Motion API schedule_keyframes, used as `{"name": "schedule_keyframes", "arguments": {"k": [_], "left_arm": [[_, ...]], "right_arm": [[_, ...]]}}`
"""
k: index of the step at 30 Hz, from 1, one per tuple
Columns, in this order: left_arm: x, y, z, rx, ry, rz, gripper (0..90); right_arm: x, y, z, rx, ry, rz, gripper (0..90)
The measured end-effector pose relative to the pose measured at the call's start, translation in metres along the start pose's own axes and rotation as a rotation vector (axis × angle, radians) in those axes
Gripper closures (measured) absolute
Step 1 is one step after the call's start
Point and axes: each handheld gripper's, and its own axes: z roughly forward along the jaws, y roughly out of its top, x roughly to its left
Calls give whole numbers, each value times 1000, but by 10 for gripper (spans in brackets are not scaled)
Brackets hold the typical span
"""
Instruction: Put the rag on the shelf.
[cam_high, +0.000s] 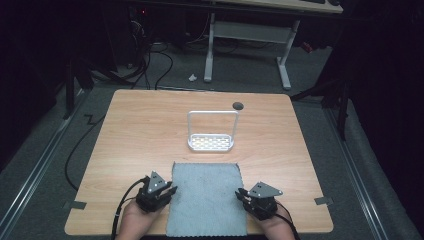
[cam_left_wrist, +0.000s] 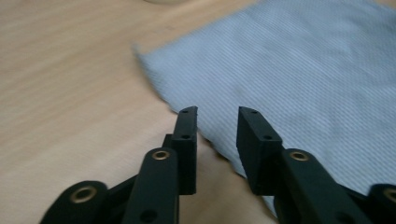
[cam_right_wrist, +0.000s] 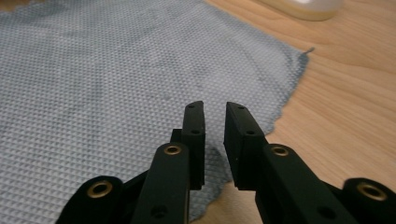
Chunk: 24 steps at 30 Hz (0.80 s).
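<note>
Worktop (cam_high: 150, 130): pale wood grain, rounded corners, dark round hole (cam_high: 238, 105) near the far edge at 12 o'clock; strips of grey tape at the near left and near right edges.

Cloth (cam_high: 206, 197): grey-blue, waffle-textured, spread flat at 6 o'clock on the worktop, near edge reaching the worktop's near edge; faint darker marks on the surface in the right gripper view.

Rack (cam_high: 211, 142): white perforated tray with a tall wire loop handle, upright, at the centre of the worktop, just beyond the cloth's far edge at 12 o'clock from it, not touching it.

Left tongs (cam_high: 170, 191): at 9 o'clock of the cloth, held in the left hand (cam_high: 132, 220); tips over the cloth's left edge; spread with a clear gap, pinching nothing. Contact with the cloth cannot be told.

Right tongs (cam_high: 241, 193): at 3 o'clock of the cloth, held in the right hand (cam_high: 276, 226); tips over the cloth's right edge; spread narrowly, pinching nothing. Contact with the cloth cannot be told.

Cables: black, trailing from each gripper toward the near edge of the worktop.

Surroundings: grey floor, loose black cables and a white-legged desk (cam_high: 245, 30) beyond the worktop at 12 o'clock.
</note>
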Motion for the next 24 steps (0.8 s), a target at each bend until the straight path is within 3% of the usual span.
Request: {"name": "schedule_keyframes", "arguments": {"k": [4,6,7,9,13,14,17,24], "left_arm": [[12,12,8,-27,37,-35,658],[15,16,15,-15,54,-38,644],[19,19,21,4,36,-51,642],[22,20,26,-6,38,-67,641],[25,19,32,-11,73,-60,628],[27,18,35,-5,82,-76,628],[30,19,35,-19,83,-89,634],[32,24,41,5,87,-97,679]], "right_arm": [[-6,-2,0,-11,-14,13,758],[-8,-2,0,-21,-16,24,754],[-10,-2,-1,-22,-17,28,750],[-12,-1,-1,-29,-18,38,745],[-13,0,-1,-36,-25,49,745],[-14,0,-1,-37,-26,49,745],[-15,1,-4,-52,-24,52,735],[-17,1,-6,-63,-17,53,712]]}}
